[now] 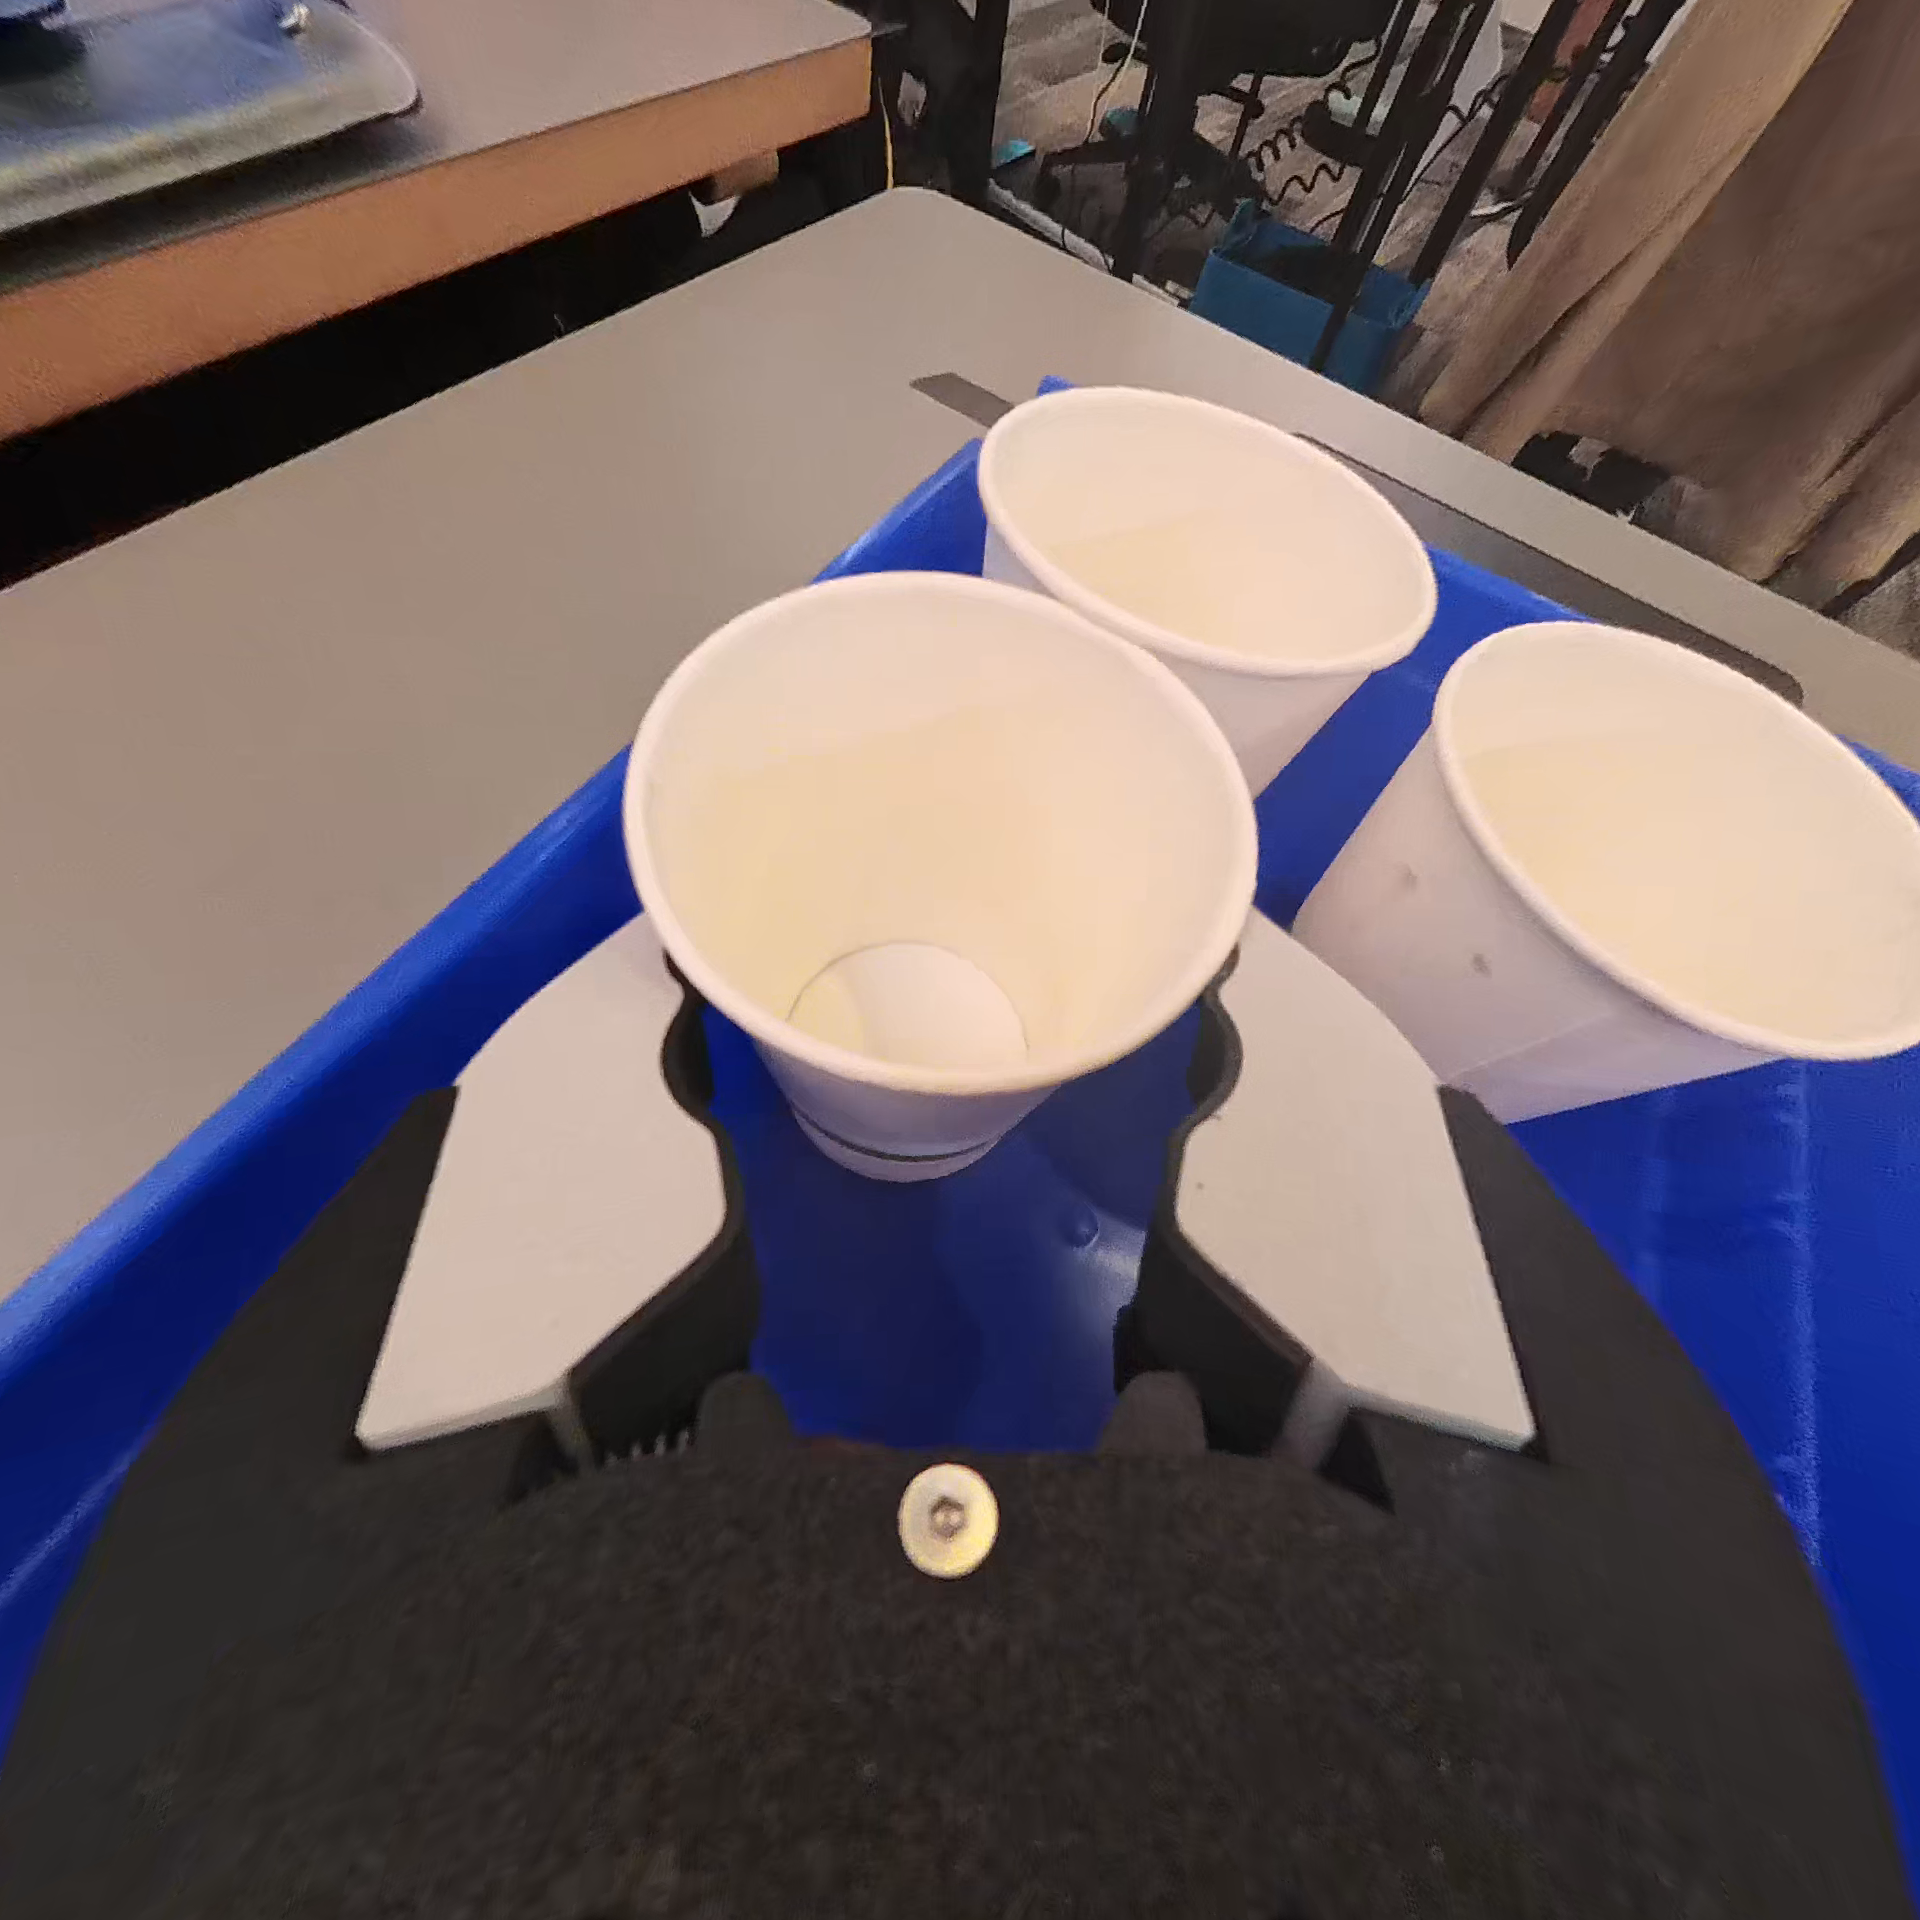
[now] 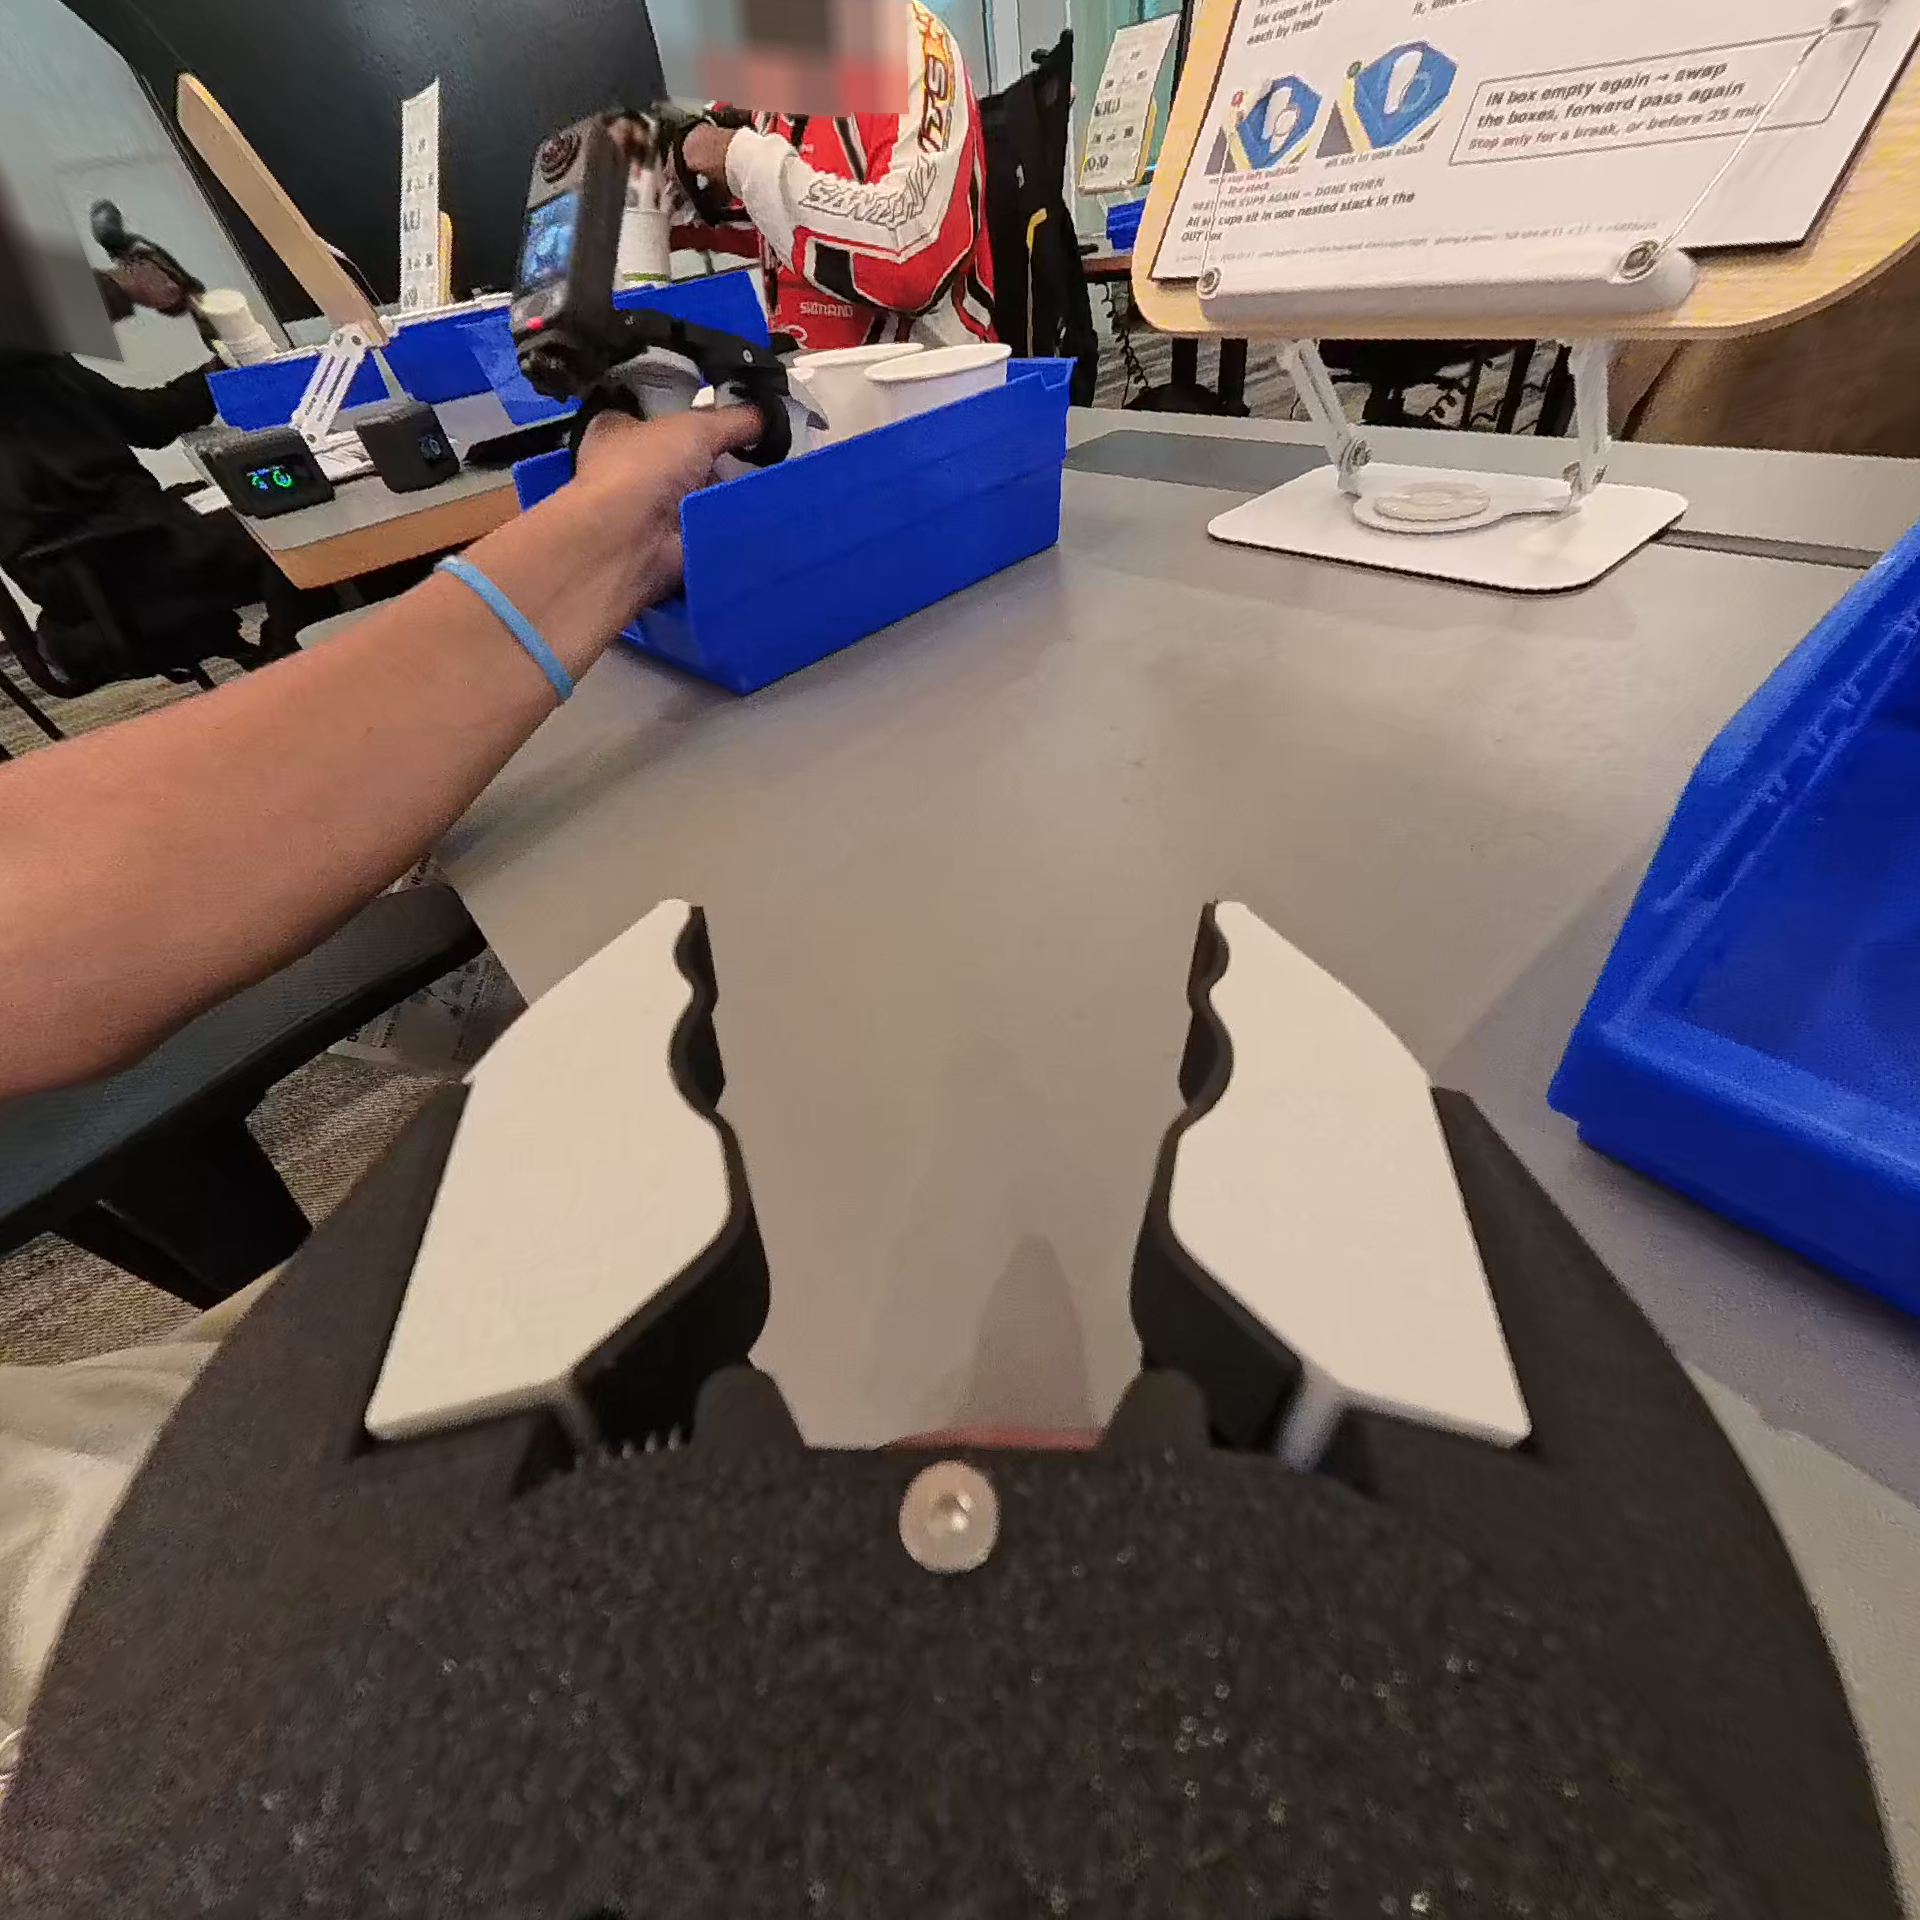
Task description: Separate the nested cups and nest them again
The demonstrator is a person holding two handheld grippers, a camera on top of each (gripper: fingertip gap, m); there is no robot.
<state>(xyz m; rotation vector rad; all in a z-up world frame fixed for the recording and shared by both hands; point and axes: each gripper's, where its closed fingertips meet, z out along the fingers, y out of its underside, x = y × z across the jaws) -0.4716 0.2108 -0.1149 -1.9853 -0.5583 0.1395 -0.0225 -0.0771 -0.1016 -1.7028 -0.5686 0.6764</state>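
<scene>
Three white paper cups stand apart in a blue bin. My left gripper is open inside the bin, with the nearest cup between its fingertips, which sit close to or against the cup's sides. That cup has a dark line around its base. The second cup stands behind it and the third cup to the right. The right wrist view shows the same bin, the cups and the left gripper, held in a hand. My right gripper is open and empty above the grey table.
A second blue bin sits at the right beside my right gripper. A white stand holding an instruction sheet is at the back of the table. The person's left arm reaches across. Another person works at a far table.
</scene>
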